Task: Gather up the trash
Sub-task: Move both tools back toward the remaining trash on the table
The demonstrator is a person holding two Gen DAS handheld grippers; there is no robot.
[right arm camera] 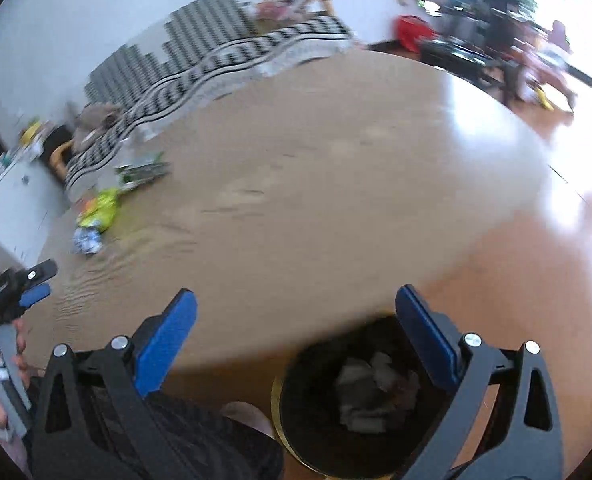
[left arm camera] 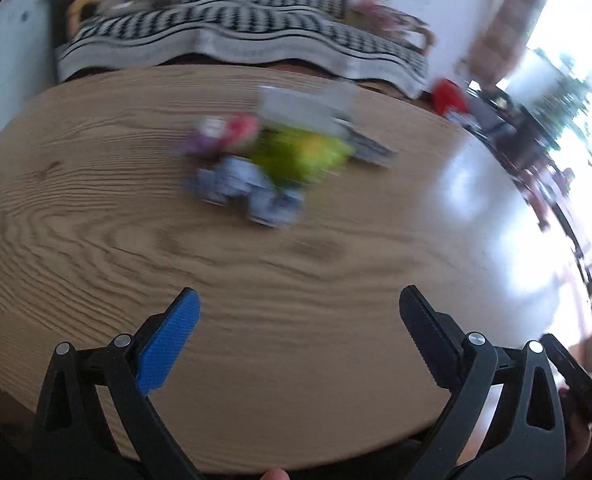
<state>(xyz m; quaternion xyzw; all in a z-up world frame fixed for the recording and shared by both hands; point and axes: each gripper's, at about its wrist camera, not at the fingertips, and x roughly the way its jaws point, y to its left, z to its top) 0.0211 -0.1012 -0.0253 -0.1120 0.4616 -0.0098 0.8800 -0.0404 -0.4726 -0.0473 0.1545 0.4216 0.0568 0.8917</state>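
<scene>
A blurred heap of trash lies on the round wooden table (left arm camera: pixel 96 240): a yellow-green wrapper (left arm camera: pixel 300 156), a blue-white crumpled wrapper (left arm camera: pixel 248 192), a pink and purple piece (left arm camera: pixel 224 136) and a grey box (left arm camera: pixel 308 108). My left gripper (left arm camera: pixel 298 300) is open and empty, above the table's near part, well short of the heap. My right gripper (right arm camera: pixel 294 300) is open and empty, above a black bin (right arm camera: pixel 296 420) with crumpled paper (right arm camera: pixel 372 388) inside, beside the table's near edge. The right wrist view shows the yellow-green wrapper (right arm camera: pixel 100 210), the blue-white wrapper (right arm camera: pixel 88 240) and the left gripper (right arm camera: pixel 36 280) at far left.
A sofa with a black-and-white zigzag throw (left arm camera: pixel 236 36) stands behind the table. A red object (left arm camera: pixel 448 96) and dark furniture (left arm camera: pixel 508 128) stand at the right by a bright window. A white cabinet (left arm camera: pixel 12 56) stands at the left. Glare covers the table's right part.
</scene>
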